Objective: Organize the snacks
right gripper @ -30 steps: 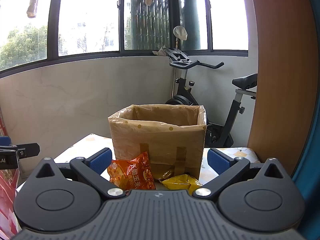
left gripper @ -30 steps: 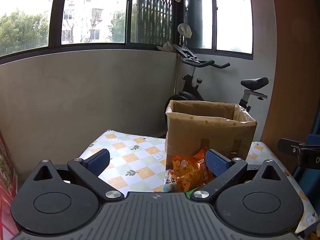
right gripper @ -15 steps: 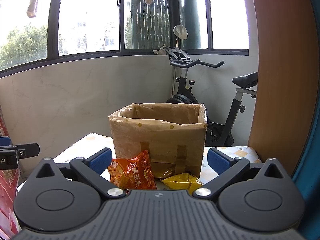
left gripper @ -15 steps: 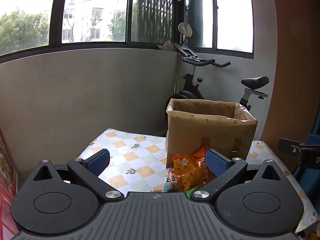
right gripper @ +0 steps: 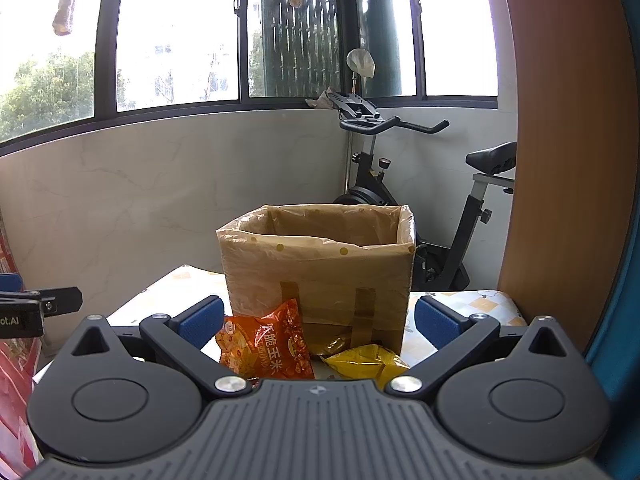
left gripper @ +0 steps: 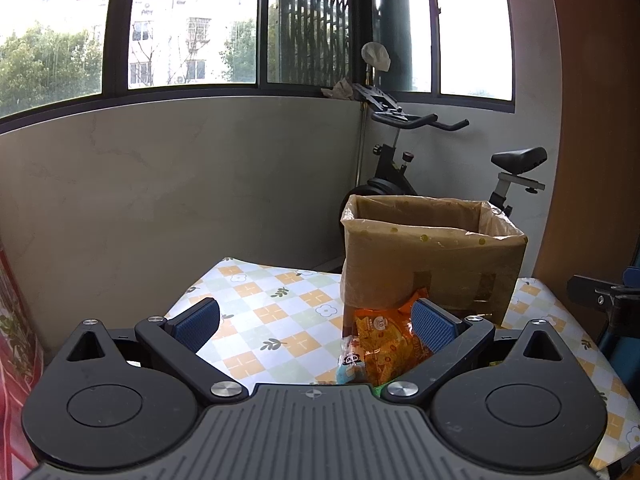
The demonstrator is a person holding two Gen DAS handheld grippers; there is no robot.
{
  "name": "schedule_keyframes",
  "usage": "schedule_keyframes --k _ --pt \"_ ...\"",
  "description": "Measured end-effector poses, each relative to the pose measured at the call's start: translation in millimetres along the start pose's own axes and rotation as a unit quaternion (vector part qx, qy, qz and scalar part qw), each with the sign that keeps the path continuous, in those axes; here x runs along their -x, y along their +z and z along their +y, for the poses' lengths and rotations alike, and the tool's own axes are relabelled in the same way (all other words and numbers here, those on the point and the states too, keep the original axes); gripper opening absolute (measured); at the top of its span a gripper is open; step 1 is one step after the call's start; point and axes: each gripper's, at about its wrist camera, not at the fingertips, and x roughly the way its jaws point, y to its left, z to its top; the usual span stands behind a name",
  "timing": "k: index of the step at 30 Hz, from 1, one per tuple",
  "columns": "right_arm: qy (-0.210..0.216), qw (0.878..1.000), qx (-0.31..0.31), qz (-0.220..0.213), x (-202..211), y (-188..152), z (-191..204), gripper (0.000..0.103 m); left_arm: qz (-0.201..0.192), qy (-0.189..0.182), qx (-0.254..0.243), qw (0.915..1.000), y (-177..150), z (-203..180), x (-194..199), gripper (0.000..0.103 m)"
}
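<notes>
Brown cardboard box (right gripper: 316, 276), lined with a spotted plastic bag and open at the top, stands on a table covered with a checked floral cloth (left gripper: 272, 312). Right wrist view: the right gripper (right gripper: 316, 322) has its blue-padded fingers spread wide and grasps nothing. Between them, just in front of the box, lie an orange snack packet (right gripper: 266, 340) at 7 o'clock of the box and a yellow snack packet (right gripper: 366, 362) at 5 o'clock; the orange one leans against the box's front face. Left wrist view: the left gripper (left gripper: 316, 320) is likewise released and empty, its fingers wide apart. Here the box (left gripper: 432, 264) sits at 1 o'clock of the gripper, with the orange packet (left gripper: 386, 344) at the box's near corner, partly hidden by the right-hand finger; a small pale-blue packet (left gripper: 352, 366) rests touching its left side. An exercise bike (right gripper: 420, 216) stands behind the table at 12 to 2 o'clock, below the windows (left gripper: 192, 28).
</notes>
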Motion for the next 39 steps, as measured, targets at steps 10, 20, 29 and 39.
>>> schedule_keyframes --k 10,20,29,39 --pt "0.014 1.0 -0.01 -0.014 -30.1 -36.0 -15.0 0.103 0.02 0.014 -0.036 0.9991 -18.7 5.0 -32.8 0.102" --pt "0.01 0.997 -0.026 0.076 -75.6 -90.7 -28.7 0.103 0.036 -0.037 0.006 0.9986 -51.3 1.1 -66.2 0.102" --pt "0.007 0.991 -0.01 0.132 -107.0 -133.0 -27.7 0.103 0.08 -0.076 0.012 0.9938 -83.1 -15.8 -94.7 0.101" --pt "0.004 0.989 -0.031 0.146 -123.3 -151.8 -34.7 0.103 0.133 -0.091 -0.001 0.987 -102.2 -34.6 -121.2 0.101"
